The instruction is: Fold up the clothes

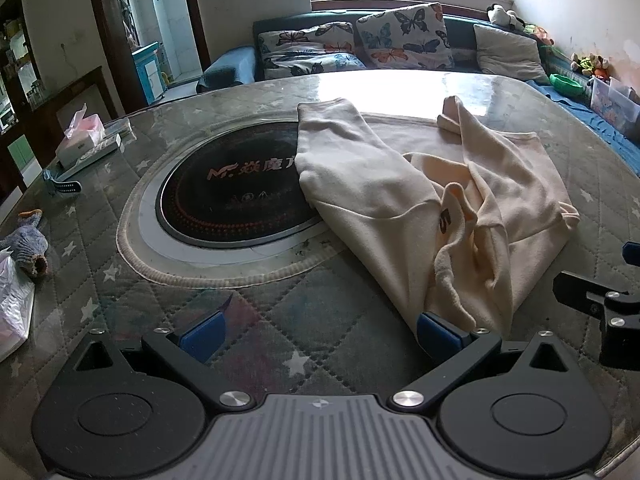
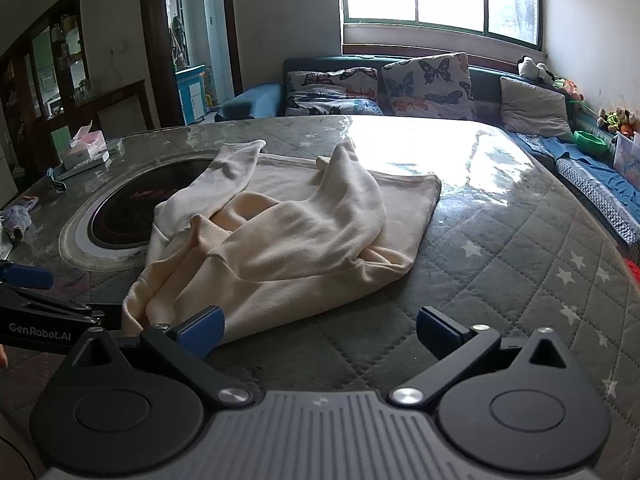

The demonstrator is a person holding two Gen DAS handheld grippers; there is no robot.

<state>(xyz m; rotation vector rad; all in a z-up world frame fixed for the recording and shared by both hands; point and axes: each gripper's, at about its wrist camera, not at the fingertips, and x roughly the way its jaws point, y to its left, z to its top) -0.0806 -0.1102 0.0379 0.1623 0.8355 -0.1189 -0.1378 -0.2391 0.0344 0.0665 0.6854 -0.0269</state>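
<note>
In the left wrist view, your left gripper (image 1: 320, 330) was wide open and held nothing. Its right finger pad (image 1: 434, 330) was at the near edge of the sweater (image 1: 400, 184), maybe touching it; I cannot tell. The sweater lay on the table (image 1: 280, 304), partly over the black cooktop (image 1: 236, 196), with both sleeves thrown across the body. It looked like soft, thick fleece, light and limp, so it would sag and bunch when you lift it. I judged the near hem or a shoulder seam the best place to pinch, through one layer only. On the cooktop you could read "Mr." and some Chinese characters, half covered. A dark print on the sweater (image 1: 445, 222) was folded and not readable. A tissue box (image 1: 82, 136) stood far left.

In the right wrist view, your right gripper (image 2: 320, 330) was also open and empty. Its left pad (image 2: 200, 330) sat just at the sweater (image 2: 288, 240) edge. The left gripper (image 2: 36, 308) showed the writing "GenRobot.AI".
</note>
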